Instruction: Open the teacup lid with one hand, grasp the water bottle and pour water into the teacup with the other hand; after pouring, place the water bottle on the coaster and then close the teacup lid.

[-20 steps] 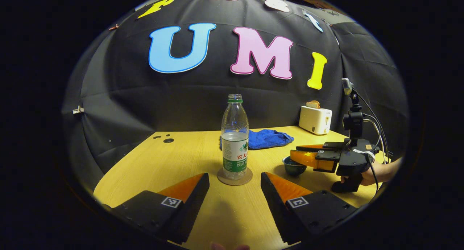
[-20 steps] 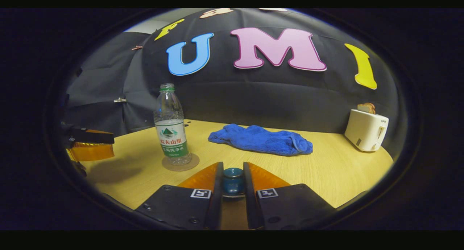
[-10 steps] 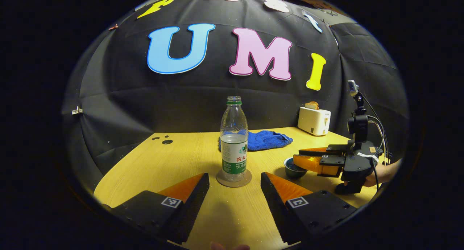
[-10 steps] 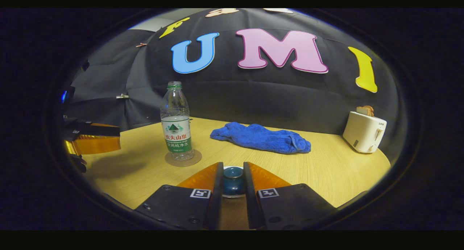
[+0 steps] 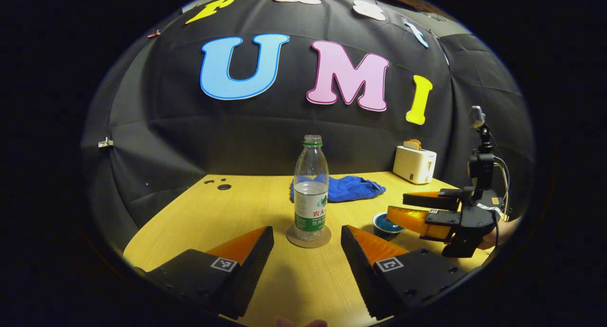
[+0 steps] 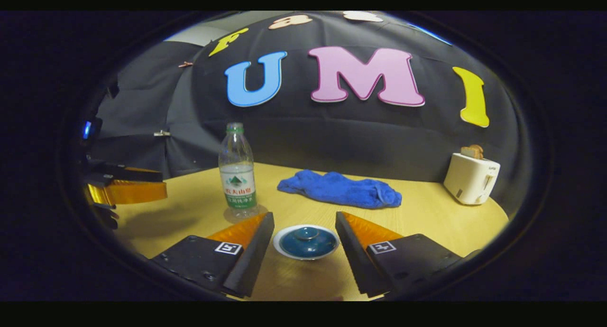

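left tool (image 5: 307,241): black bodies, orange wedge fingers, square markers, screws | right tool (image 6: 304,228): same

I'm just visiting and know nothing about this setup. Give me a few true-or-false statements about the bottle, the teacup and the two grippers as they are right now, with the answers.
1. The bottle stands upright on the coaster. True.
2. The right gripper is clamped on the lid. False: its fingers are spread apart on either side of the lid, not touching it.
3. The lid sits on the teacup. True.
4. The left gripper holds the bottle. False: it is open, short of the bottle.
5. The cloth covers the toaster. False: it lies flat on the table, apart from the toaster.
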